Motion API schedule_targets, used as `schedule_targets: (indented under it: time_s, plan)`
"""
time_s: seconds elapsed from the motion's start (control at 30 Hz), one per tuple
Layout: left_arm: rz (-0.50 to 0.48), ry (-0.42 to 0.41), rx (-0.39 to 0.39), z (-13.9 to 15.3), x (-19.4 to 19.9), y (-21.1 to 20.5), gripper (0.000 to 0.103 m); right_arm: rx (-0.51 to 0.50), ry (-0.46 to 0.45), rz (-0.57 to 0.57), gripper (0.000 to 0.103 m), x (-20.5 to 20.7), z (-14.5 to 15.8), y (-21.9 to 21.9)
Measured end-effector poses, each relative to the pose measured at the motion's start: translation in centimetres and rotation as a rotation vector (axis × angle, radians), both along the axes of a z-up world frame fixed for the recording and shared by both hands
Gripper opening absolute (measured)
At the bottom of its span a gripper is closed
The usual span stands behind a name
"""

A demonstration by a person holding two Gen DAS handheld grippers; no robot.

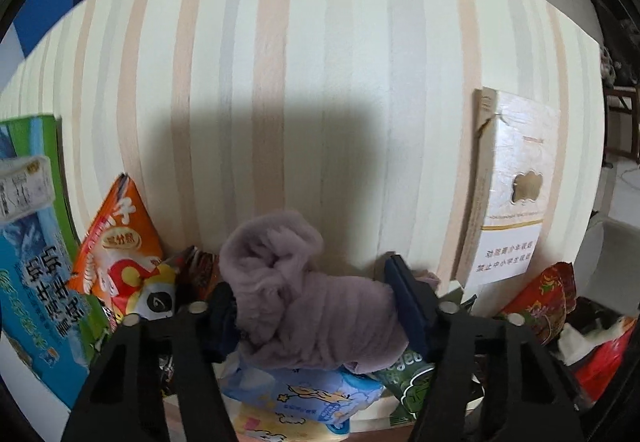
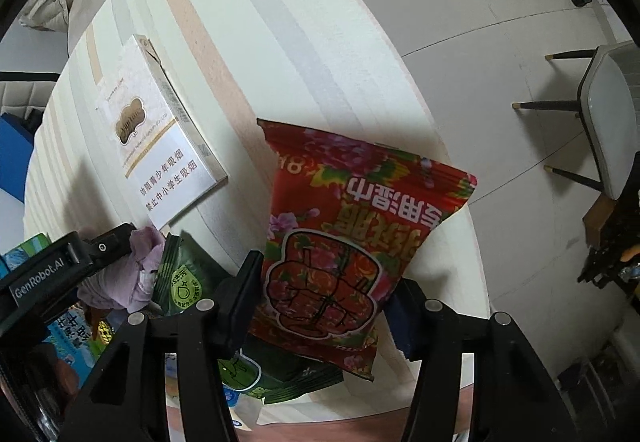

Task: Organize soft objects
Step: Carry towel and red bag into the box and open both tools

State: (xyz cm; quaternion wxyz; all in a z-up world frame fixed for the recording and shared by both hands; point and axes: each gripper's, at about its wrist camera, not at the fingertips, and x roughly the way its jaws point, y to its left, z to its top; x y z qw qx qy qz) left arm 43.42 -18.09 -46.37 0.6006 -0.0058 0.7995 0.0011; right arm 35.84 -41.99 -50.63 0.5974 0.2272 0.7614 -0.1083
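Note:
My left gripper (image 1: 316, 306) is shut on a rolled mauve fuzzy sock (image 1: 308, 298) and holds it above the packets at the table's near edge. The sock also shows in the right wrist view (image 2: 132, 274), with the left gripper (image 2: 76, 266) around it. My right gripper (image 2: 324, 302) is shut on a red floral wet-wipes pack (image 2: 344, 242), which is lifted and tilted over the table. The pack also shows at the right of the left wrist view (image 1: 544, 298).
A striped cream table (image 1: 320, 82) carries a cream cigarette carton (image 1: 512, 182), an orange snack bag (image 1: 120, 242), a green-blue tissue box (image 1: 32, 262), a blue tissue pack (image 1: 304, 398) and green packets (image 2: 188, 278). A chair (image 2: 608, 114) stands off the table's right.

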Motion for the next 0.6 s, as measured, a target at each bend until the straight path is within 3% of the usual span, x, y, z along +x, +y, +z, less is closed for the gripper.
schedule_targets:
  time_s: [0.17, 0.4, 0.6]
  plan:
    - [-0.063, -0.054, 0.032, 0.5, -0.1, -1.4, 0.045, -0.045, -0.021, 0.033, 0.053, 0.2, 1.1, 0.6]
    - [-0.08, -0.093, 0.05, 2.1, 0.1, -0.4, 0.043, -0.054, -0.042, 0.043, 0.048, -0.5, 2.0, 0.9]
    - [-0.089, -0.155, 0.025, 6.6, -1.6, -1.4, 0.043, -0.035, -0.067, 0.034, 0.047, -0.8, 3.4, 0.7]
